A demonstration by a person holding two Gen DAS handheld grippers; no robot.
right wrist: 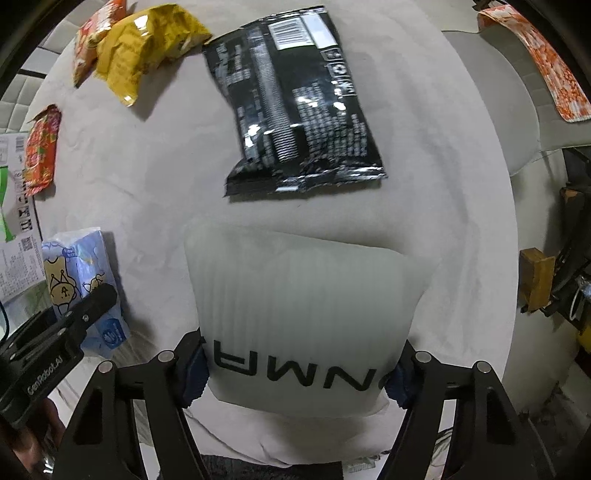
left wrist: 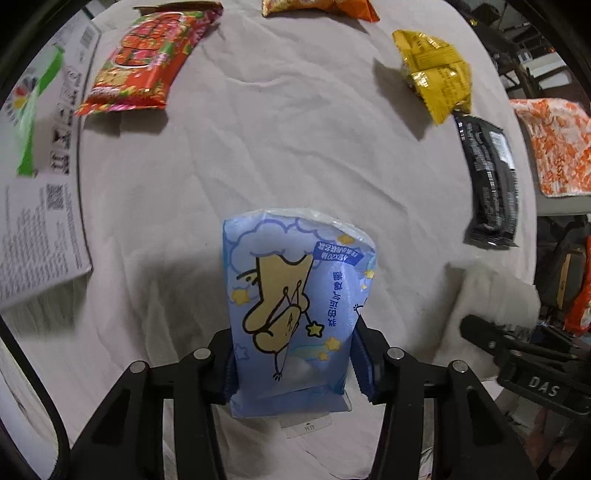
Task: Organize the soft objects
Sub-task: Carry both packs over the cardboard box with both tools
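My left gripper (left wrist: 293, 363) is shut on a light blue tissue pack (left wrist: 295, 306) with a yellow cartoon figure, held just above the grey cloth. The same pack shows at the left of the right wrist view (right wrist: 79, 280), with the left gripper (right wrist: 74, 325) on it. My right gripper (right wrist: 299, 369) is shut on a white frosted soft pack (right wrist: 299, 321) with black letters. That white pack shows at the right of the left wrist view (left wrist: 495, 299), beside the right gripper's body (left wrist: 524, 358).
On the grey cloth (left wrist: 258, 147) lie a red snack bag (left wrist: 144, 59), a yellow bag (left wrist: 436, 74), a black bag (right wrist: 295, 99) and an orange bag (left wrist: 321, 7). A white printed box (left wrist: 33, 184) stands at the left. An orange-patterned pack (left wrist: 557, 144) lies off the cloth at the right.
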